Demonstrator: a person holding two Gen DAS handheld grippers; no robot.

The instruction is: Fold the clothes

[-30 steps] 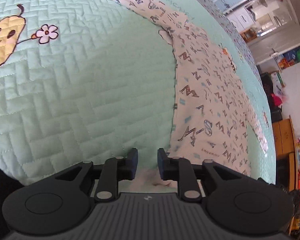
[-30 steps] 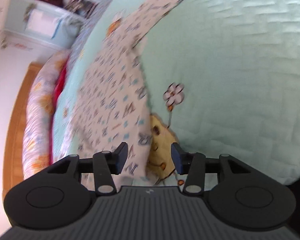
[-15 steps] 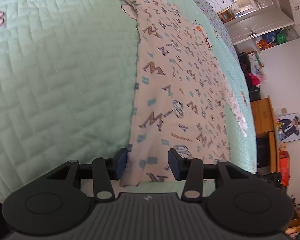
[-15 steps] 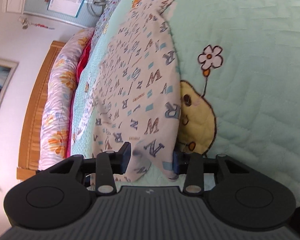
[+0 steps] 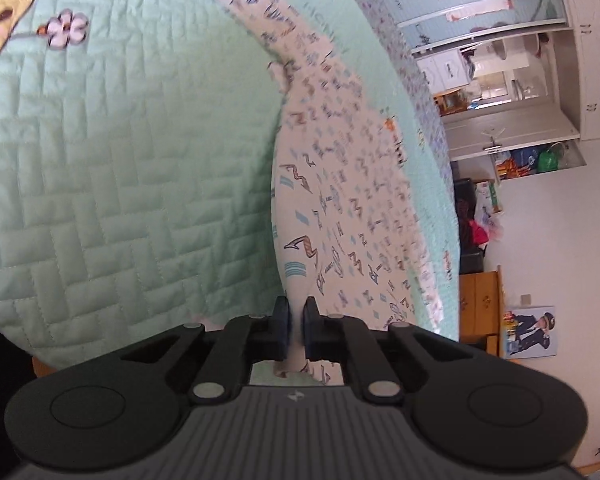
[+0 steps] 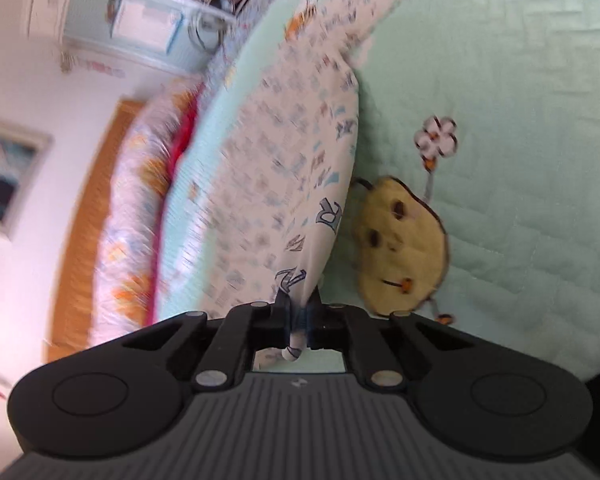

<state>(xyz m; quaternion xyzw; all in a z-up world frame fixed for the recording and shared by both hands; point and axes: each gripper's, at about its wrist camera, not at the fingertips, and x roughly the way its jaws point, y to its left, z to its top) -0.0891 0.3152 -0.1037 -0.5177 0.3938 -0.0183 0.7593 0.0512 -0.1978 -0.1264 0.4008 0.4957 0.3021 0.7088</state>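
**Desk:** What's in front of you, biggest thing first?

**Me:** A bed under a mint-green quilted bedspread (image 5: 120,168) fills most of both wrist views. It has a herringbone stitch, with a yellow pear-shaped face patch (image 6: 404,244) and a small white flower (image 6: 436,142) sewn on beside it. Beyond the bed I see a wooden headboard (image 6: 88,216) with a floral bolster (image 6: 128,220) along it on one side, and white shelving (image 5: 512,60) against the far wall on the other.

**Desk:** And the clothing?

**Me:** A white garment printed with blue and brown letters (image 5: 340,216) lies stretched across the bedspread in a long strip, running away from me toward the far edge of the bed. Its near end rises off the bedspread into both of my tools. I can't tell what kind of garment it is; much of the print is motion-blurred.

**Desk:** How do the tongs stand?

**Me:** The left tongs (image 5: 296,320) are drawn down to a narrow slit with the near edge of the cloth pinched between the pads. The right tongs (image 6: 299,312) are closing, and the fabric is bunched into a tight gather between them, with a small rolled end of hem (image 6: 292,354) poking out below the fingers. The pear patch sits just beside that gather, on the bedspread.
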